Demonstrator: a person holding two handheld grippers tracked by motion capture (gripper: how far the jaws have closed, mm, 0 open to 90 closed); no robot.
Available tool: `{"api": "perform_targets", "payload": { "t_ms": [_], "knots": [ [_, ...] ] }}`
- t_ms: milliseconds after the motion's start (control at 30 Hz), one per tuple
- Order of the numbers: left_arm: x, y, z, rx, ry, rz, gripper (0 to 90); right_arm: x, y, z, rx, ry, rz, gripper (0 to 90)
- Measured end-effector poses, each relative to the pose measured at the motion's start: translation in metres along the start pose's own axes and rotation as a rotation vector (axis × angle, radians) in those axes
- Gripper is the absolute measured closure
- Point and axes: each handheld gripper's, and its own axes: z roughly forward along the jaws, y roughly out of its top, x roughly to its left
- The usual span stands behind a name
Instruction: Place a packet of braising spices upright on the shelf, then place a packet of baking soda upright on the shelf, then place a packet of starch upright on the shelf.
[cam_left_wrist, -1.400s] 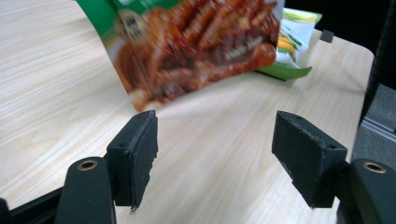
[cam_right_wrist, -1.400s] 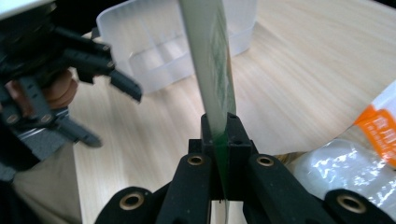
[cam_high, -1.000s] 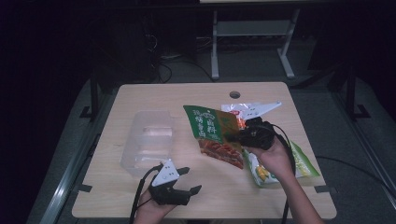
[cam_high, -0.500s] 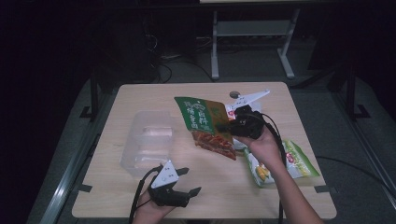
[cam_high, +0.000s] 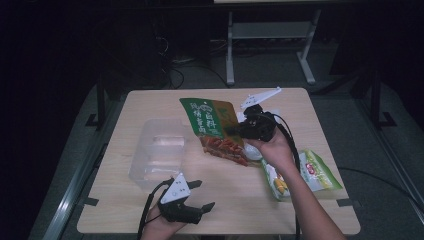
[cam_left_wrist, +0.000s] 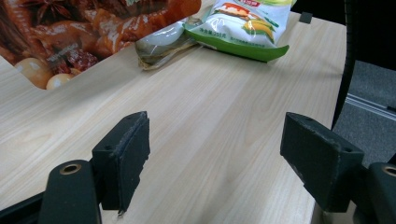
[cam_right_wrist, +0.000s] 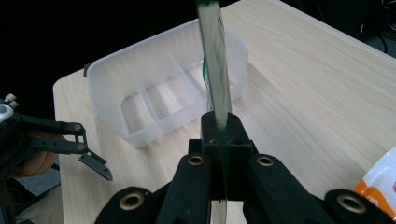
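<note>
Green snack pouch (cam_high: 212, 127) edge-on between the right gripper's (cam_right_wrist: 219, 135) clamped fingers (cam_right_wrist: 237, 135)

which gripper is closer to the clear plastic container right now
Left. The left gripper hangs open just beside the clear plastic container's near corner; the right gripper is across the table, shut on the green snack bag.

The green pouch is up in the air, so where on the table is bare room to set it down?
Bare wood lies between the clear bin and the yellow-green packet, ahead of the open left gripper, and along the far edge. It is crowded under the right gripper, where the held green pouch hangs.
</note>
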Motion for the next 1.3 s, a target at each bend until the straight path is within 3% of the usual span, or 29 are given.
{"api": "perform_targets", "payload": {
  "t_ms": [800,1300],
  "knots": [
    [0.003,-0.001,0.000,-0.009,-0.004,0.000,22.4,0.000,0.041,0.026,0.012,0.015,-0.022,89.7],
    [0.003,0.000,0.000,-0.014,-0.006,-0.003,22.3,0.001,0.048,0.032,0.012,0.019,-0.026,89.7]
  ]
}}
